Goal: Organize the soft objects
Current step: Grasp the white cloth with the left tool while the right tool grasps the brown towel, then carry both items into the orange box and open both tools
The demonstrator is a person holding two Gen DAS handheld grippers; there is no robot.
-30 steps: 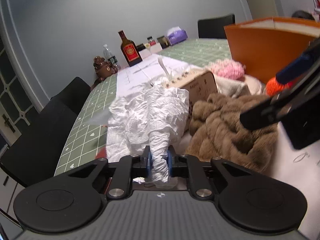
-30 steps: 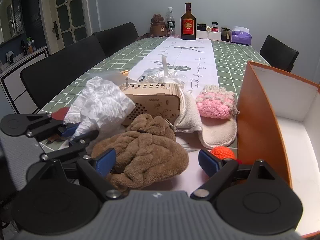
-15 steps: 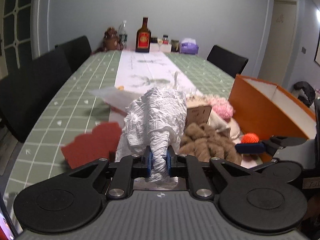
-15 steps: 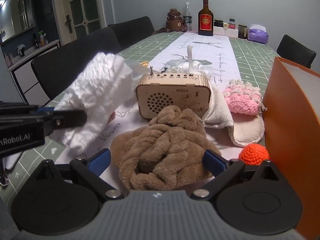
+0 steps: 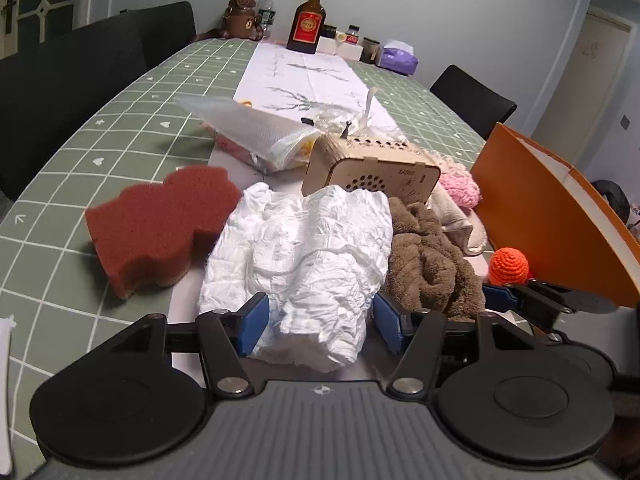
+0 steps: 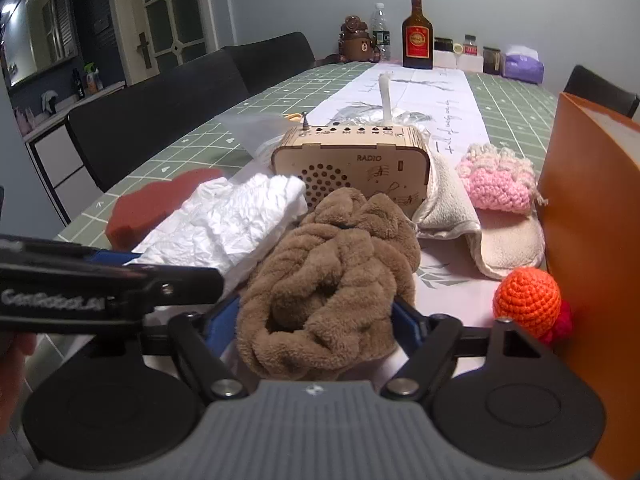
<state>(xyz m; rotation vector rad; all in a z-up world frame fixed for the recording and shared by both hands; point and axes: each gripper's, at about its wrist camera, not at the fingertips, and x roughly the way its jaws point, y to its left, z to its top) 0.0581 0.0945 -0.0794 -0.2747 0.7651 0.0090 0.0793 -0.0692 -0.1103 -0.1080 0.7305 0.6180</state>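
A crumpled white cloth (image 5: 304, 256) lies on the table between the jaws of my left gripper (image 5: 320, 320). Those jaws are opening and their blue pads stand off its sides. To its right is a bunched brown towel (image 6: 332, 264). My right gripper (image 6: 316, 320) straddles it, jaws closing, blue pads against both of its sides. A dark red sponge (image 5: 160, 224) sits left of the white cloth. An orange crochet ball (image 6: 526, 296), a pink crochet piece (image 6: 500, 184) and a cream cloth (image 6: 508, 244) lie beside the orange box (image 6: 580, 184).
A wooden radio (image 6: 352, 164) stands just behind the soft items, with a clear plastic bag (image 5: 256, 132) behind it. A bottle (image 6: 417, 36), jars and a tissue box are at the far end of the table. Black chairs line the left side.
My left gripper has levelled out and opened, letting the white cloth down onto the table. My right gripper has sunk around the brown towel and its jaws have narrowed onto it.
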